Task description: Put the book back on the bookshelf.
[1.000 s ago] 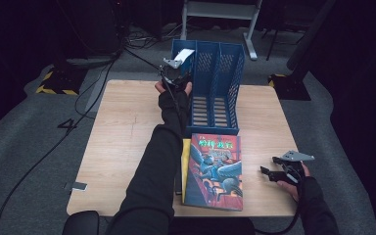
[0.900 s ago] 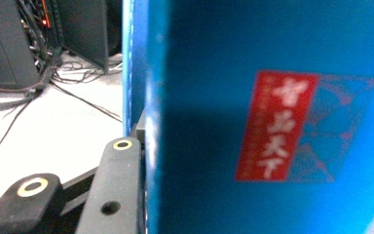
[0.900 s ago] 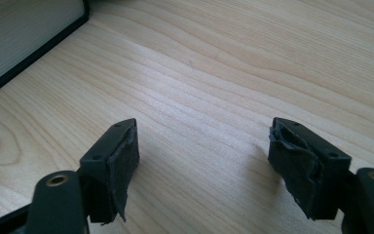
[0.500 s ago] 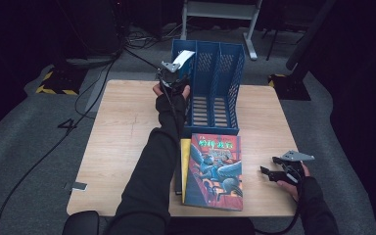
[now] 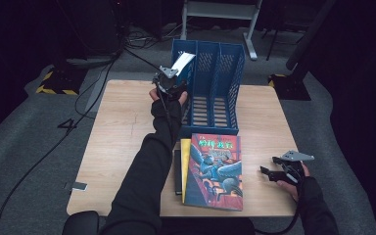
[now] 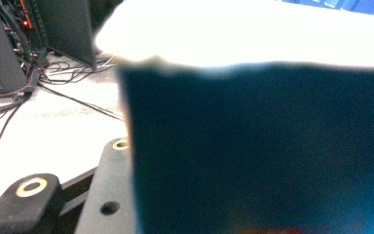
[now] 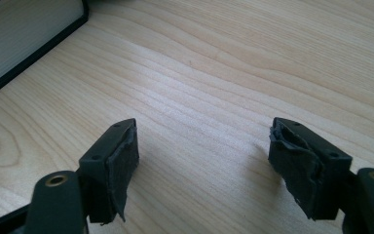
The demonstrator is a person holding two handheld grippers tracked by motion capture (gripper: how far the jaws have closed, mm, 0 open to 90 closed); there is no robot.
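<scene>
The dark-covered book (image 5: 185, 68) is clamped in the left tool (image 5: 169, 84), tilted over the leftmost slot of the blue file rack (image 5: 227, 88) at the far edge of the desk (image 5: 117, 132); it looks stiff, fairly heavy and smooth-skinned, so I would hold it across both covers near the spine; the right tool (image 5: 269, 174) rests with jaws apart, holding nothing. Count: one held book, three stacked books (image 5: 214, 171) near the front, one rack with three slots, two tools.

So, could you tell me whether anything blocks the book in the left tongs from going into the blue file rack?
Nothing visible does. The left tongs hold the book tilted at the file rack's leftmost slot, whose opening shows nothing in it. The other books lie on the table, well short of the rack.
</scene>
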